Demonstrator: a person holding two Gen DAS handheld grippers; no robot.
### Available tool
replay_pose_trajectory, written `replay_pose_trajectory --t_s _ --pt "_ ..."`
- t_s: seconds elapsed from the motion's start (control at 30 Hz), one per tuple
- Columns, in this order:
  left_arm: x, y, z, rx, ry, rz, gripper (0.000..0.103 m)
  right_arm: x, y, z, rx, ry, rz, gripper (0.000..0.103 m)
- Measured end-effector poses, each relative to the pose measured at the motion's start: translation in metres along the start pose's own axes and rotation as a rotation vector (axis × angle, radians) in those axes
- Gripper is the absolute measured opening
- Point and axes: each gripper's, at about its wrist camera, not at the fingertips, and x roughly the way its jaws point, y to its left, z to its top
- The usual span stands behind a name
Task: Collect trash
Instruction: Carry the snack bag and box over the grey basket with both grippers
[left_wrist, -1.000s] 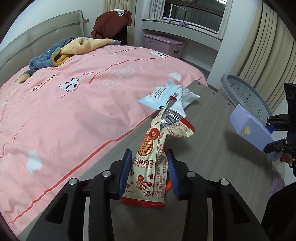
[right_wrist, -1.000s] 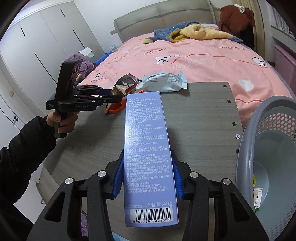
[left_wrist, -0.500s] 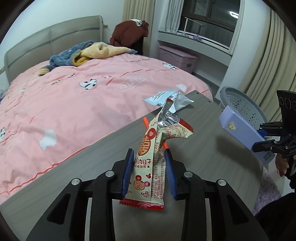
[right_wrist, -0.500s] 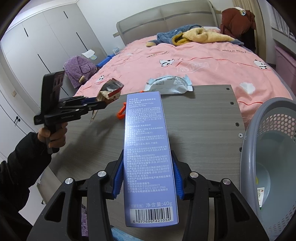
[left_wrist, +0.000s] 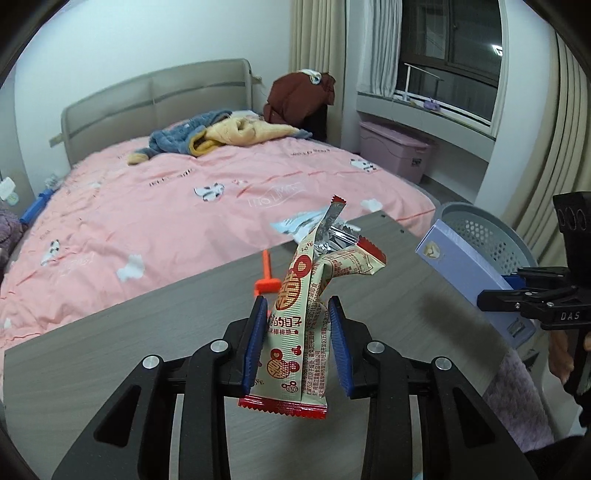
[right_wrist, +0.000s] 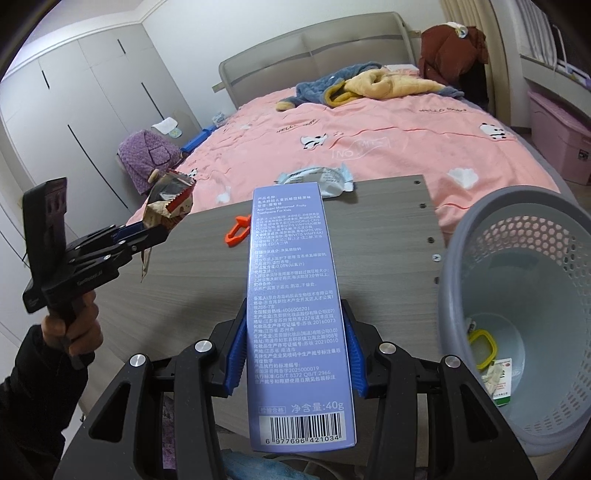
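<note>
My left gripper is shut on a cream and red snack wrapper and holds it above the grey table; it shows at the left in the right wrist view. My right gripper is shut on a purple toothpaste box, held above the table's near edge. The grey perforated trash basket stands to the right of the table, with some trash inside. A white and blue wrapper and an orange plastic piece lie on the table.
A bed with a pink cover runs along the table's far edge, with blue and yellow clothes on it. A pink storage box stands under the window. White wardrobes are at the left.
My left gripper has lifted the snack wrapper higher off the table and swung its view up. The right gripper has stayed nearly still with the box.
</note>
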Motion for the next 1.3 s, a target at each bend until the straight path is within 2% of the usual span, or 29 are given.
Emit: replay_pose_trajectory --t_s 0.27,0.57,0.93,1.3 --pt "-0.001 -0.064 0.012 -0.016 -0.052 0.001 0.033 -0.041 -0.031 -0.005 0.048 -0.065 -0.067 0.044" --pt "0.015 -0.147 0.031 -0.004 -0.034 0.009 0.033 -0.082 -0.08 -0.013 0.123 -0.122 -0.184 0.044" --pt "0.063 -0.221 0.056 -0.011 0.079 -0.018 0.033 -0.111 -0.14 -0.017 0.193 -0.168 -0.342 0.044" --pt "0.107 -0.26 0.068 -0.019 0.154 -0.021 0.033 -0.096 -0.184 -0.02 0.241 -0.115 -0.369 0.044"
